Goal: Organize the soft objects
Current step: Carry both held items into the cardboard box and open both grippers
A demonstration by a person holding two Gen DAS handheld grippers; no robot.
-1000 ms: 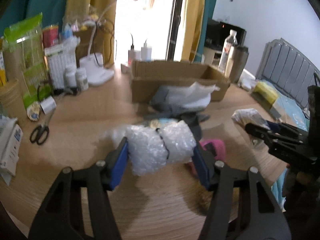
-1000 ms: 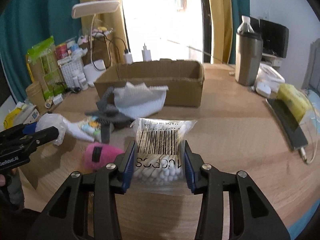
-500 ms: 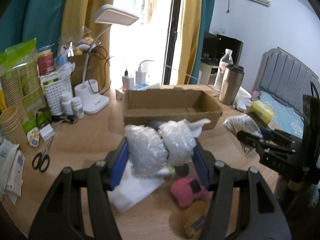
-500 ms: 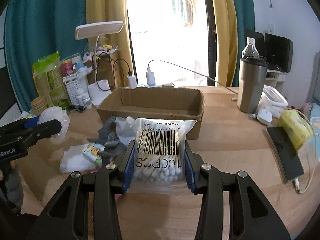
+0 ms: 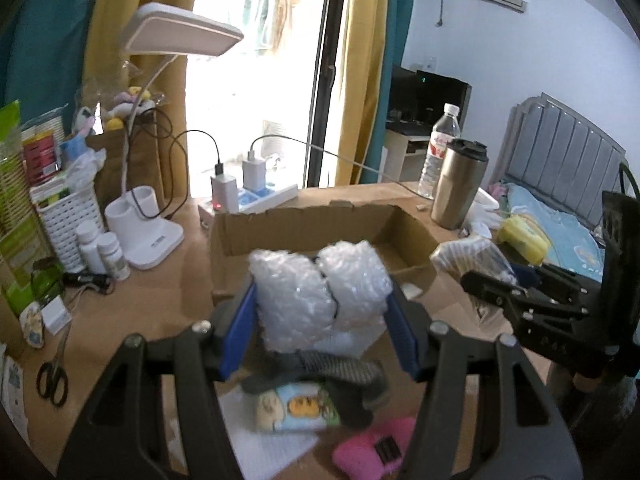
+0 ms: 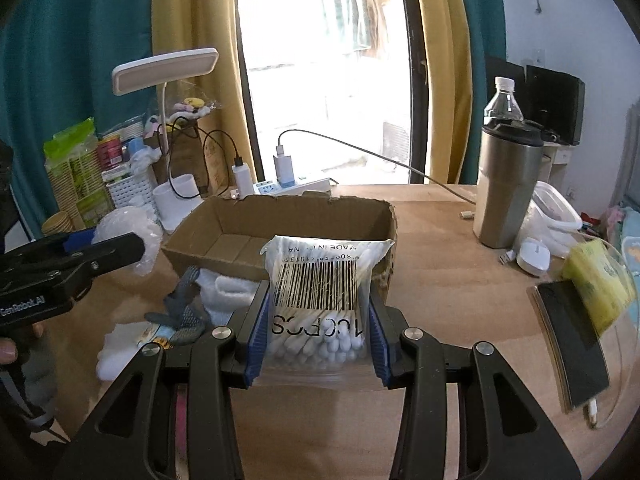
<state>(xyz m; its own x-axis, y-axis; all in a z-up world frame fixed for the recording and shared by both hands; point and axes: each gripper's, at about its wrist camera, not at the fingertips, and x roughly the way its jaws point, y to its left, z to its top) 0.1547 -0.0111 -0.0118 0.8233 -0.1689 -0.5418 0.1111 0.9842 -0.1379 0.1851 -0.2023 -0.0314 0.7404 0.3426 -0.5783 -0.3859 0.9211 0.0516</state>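
Note:
My left gripper [image 5: 320,320] is shut on a roll of bubble wrap [image 5: 316,292] and holds it above the table, just in front of the open cardboard box [image 5: 304,224]. My right gripper [image 6: 316,330] is shut on a clear bag of cotton swabs [image 6: 320,304] with a barcode, held up before the same box [image 6: 280,220]. On the table below lie grey gloves [image 5: 320,368], a white cloth [image 6: 228,292], a small printed pack [image 5: 296,408] and a pink plush item [image 5: 372,450]. Each gripper shows in the other's view, the left [image 6: 80,260] and the right [image 5: 520,300].
A desk lamp [image 5: 160,120], pill bottles [image 5: 100,252], a white basket [image 5: 68,220] and scissors [image 5: 52,380] stand at the left. A steel tumbler [image 6: 508,188], water bottle [image 6: 502,100], phone [image 6: 572,344] and yellow pack [image 6: 600,280] are at the right. A power strip with chargers [image 6: 280,184] lies behind the box.
Both grippers have risen and moved toward the cardboard box, each still holding its item. The box interior now shows from above.

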